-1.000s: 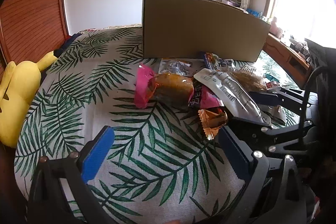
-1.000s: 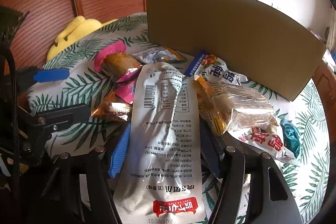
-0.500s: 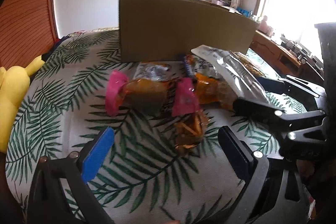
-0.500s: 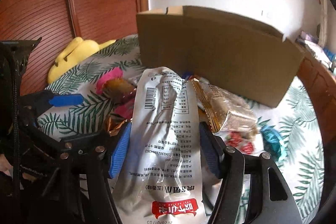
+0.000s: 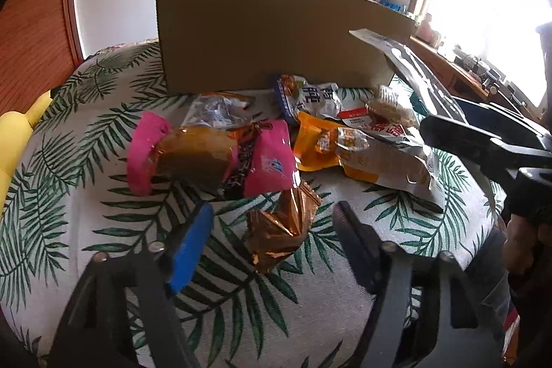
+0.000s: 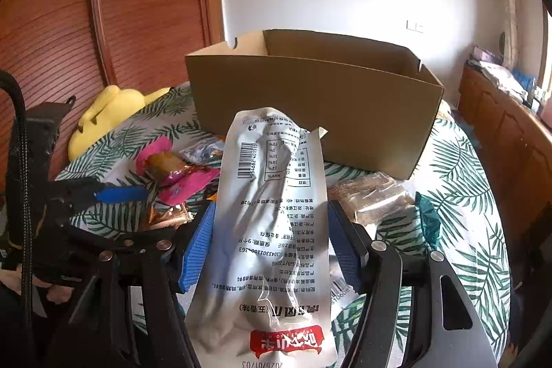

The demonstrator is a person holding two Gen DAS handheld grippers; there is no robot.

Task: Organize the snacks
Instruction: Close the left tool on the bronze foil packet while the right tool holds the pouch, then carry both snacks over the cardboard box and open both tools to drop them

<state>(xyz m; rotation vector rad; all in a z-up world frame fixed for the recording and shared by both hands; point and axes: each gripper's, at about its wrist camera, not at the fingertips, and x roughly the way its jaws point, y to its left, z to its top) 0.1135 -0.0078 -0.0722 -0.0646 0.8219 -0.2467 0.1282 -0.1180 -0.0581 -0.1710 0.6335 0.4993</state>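
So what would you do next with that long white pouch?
Probably carry the long white plastic pouch, gripped by the right hand-held gripper, forward over the open brown cardboard box and release it. It is already lifted, and the box stands open just ahead.

white pouch [image 6: 272,223]: long, print upside down, raised off the bed
copper packet [image 5: 281,226]: crinkled, flat, pile's 6 o'clock
cardboard box [image 6: 310,102]: open-topped, 12 o'clock
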